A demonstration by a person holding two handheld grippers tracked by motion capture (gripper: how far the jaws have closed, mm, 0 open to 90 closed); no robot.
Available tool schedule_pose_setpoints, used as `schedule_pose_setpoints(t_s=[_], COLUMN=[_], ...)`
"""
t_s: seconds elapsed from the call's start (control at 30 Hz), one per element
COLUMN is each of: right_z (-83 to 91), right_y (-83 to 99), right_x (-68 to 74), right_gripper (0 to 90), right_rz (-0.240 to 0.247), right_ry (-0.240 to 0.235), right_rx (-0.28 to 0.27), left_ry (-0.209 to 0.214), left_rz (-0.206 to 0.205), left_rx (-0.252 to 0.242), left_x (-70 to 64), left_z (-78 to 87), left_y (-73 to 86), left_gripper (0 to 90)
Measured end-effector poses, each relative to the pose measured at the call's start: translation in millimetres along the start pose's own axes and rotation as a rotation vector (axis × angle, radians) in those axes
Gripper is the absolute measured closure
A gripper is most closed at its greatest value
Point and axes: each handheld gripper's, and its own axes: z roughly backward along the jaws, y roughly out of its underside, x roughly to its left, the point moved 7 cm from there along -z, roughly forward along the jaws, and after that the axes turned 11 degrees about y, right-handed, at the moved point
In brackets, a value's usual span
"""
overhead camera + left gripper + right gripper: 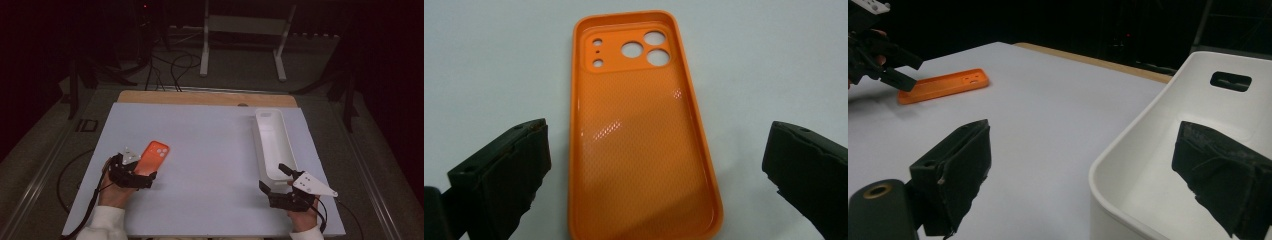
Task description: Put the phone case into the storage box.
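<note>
The left gripper straddles the orange phone case, jaws spread, near the worktop's left edge. The right gripper gapes, empty, across the white bin's near rim.

The table sheet is evenly lit from above while the surroundings are swallowed in darkness. Glare patches are seen on the orange phone case. Near jaws are rendered soft; shadows are kept faint.

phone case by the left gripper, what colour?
Orange phone case, with a fine dotted texture on its inner face. The left gripper view shows it best.
</note>
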Motion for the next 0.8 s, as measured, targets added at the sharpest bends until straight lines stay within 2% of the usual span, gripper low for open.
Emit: schedule_pose_setpoints(t_s=[0.33, 0.8], right_z=[0.1, 0.1], right_y=[0.0, 0.0], right_x=[0.0, -0.5], right_gripper=[8.9, 8.9], right_rz=[0.002, 0.0], right_ry=[0.001, 0.004], right_rx=[0.0, -0.001], left_ry=[-0.014, -0.01], left_rz=[0.013, 0.038], left_rx=[0.022, 0.059], left_x=[5.3, 7.4], left_z=[-10.3, -20.5], left_y=[1.7, 5.9], left_gripper=[0.1, 3.3])
